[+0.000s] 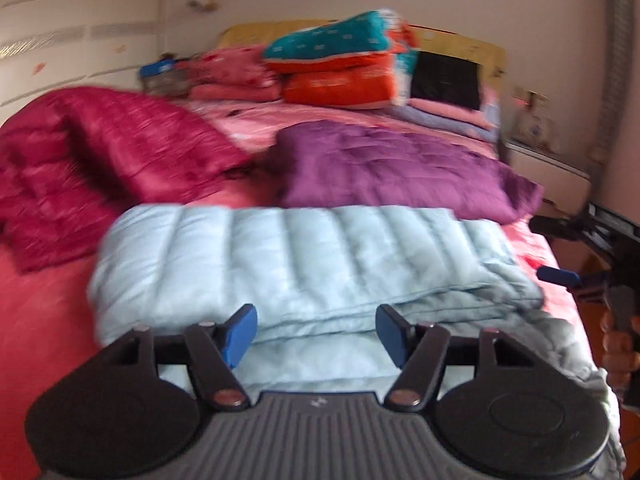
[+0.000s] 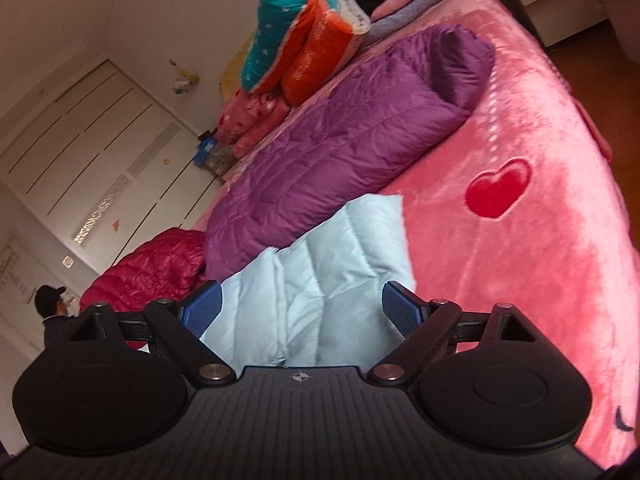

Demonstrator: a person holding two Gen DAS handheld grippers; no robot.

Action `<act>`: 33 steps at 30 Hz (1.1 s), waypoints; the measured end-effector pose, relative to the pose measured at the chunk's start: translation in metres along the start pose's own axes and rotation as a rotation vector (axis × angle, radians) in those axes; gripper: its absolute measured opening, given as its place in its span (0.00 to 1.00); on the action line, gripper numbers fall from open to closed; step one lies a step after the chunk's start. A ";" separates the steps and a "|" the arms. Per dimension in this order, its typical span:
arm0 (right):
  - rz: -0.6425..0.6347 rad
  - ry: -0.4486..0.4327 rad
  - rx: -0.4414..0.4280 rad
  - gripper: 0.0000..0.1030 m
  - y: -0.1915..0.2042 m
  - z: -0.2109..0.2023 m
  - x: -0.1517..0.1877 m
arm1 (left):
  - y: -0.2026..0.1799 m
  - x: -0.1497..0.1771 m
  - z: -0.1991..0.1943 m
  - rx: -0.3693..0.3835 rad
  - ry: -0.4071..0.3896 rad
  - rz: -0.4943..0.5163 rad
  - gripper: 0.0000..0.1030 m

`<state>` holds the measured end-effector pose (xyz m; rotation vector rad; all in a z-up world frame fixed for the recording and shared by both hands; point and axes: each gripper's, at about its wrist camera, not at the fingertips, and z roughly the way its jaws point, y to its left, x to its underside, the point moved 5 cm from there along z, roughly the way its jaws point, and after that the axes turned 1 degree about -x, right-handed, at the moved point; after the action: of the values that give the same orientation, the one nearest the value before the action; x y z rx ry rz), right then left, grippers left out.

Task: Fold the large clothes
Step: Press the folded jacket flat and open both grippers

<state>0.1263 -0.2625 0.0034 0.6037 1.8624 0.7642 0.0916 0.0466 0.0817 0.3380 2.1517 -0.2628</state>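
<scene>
On the bed, under a pink cover with a red heart.

Toward the left edge of the bed: a crimson quilted jacket, spread and rumpled.

Along the near edge, in the middle: a pale blue down jacket, folded into a flat band, layers stacked at its near side.

Over that near side: left tool, released, blue pads apart, nothing pressed between them; jacket fabric just beyond the tips.

Behind the pale blue jacket, touching its far edge: a purple quilted jacket, lying flat.

At the head of the bed: stacked pillows in teal and orange.

Past the right edge of the bed: right tool, also released, jaws wide, pointing over the right end of the pale blue jacket, gripping nothing.
</scene>
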 end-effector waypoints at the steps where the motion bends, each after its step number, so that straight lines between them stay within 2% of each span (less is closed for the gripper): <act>1: -0.014 0.016 -0.007 1.00 0.003 0.005 0.002 | 0.010 0.003 -0.001 -0.010 0.010 -0.038 0.63; 4: -0.076 0.050 -0.001 1.00 0.011 0.022 0.007 | 0.028 0.012 -0.004 -0.018 0.023 -0.101 0.63; 9: -0.103 0.104 0.029 0.99 0.009 0.048 0.011 | 0.027 0.021 0.001 0.009 0.024 -0.081 0.63; 12: -0.115 0.117 0.018 0.99 0.013 0.057 0.011 | 0.029 0.021 0.007 0.005 0.014 -0.062 0.63; 17: -0.112 0.130 -0.006 0.97 0.021 0.073 0.011 | 0.040 0.019 0.017 0.000 -0.011 -0.098 0.63; 18: -0.132 0.132 -0.006 0.95 0.024 0.075 0.011 | 0.041 0.018 0.019 0.002 -0.017 -0.101 0.63; 20: -0.202 0.143 0.010 0.70 0.034 0.079 0.015 | 0.042 0.017 0.023 0.000 -0.026 -0.100 0.63; 23: -0.312 0.163 0.050 0.66 0.048 0.088 0.025 | 0.048 0.019 0.033 -0.020 -0.030 -0.116 0.64; 27: -0.342 0.173 0.063 0.64 0.052 0.094 0.032 | 0.058 0.026 0.047 -0.049 -0.013 -0.143 0.67; 30: -0.350 0.173 0.060 0.45 0.054 0.096 0.034 | 0.063 0.034 0.056 -0.057 0.005 -0.157 0.68; 33: -0.384 0.168 0.067 0.35 0.060 0.097 0.037 | 0.062 0.037 0.057 -0.061 0.001 -0.154 0.70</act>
<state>0.2053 -0.1727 -0.0048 0.2139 2.0830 0.5114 0.1364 0.0925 0.0155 0.1373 2.1848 -0.2840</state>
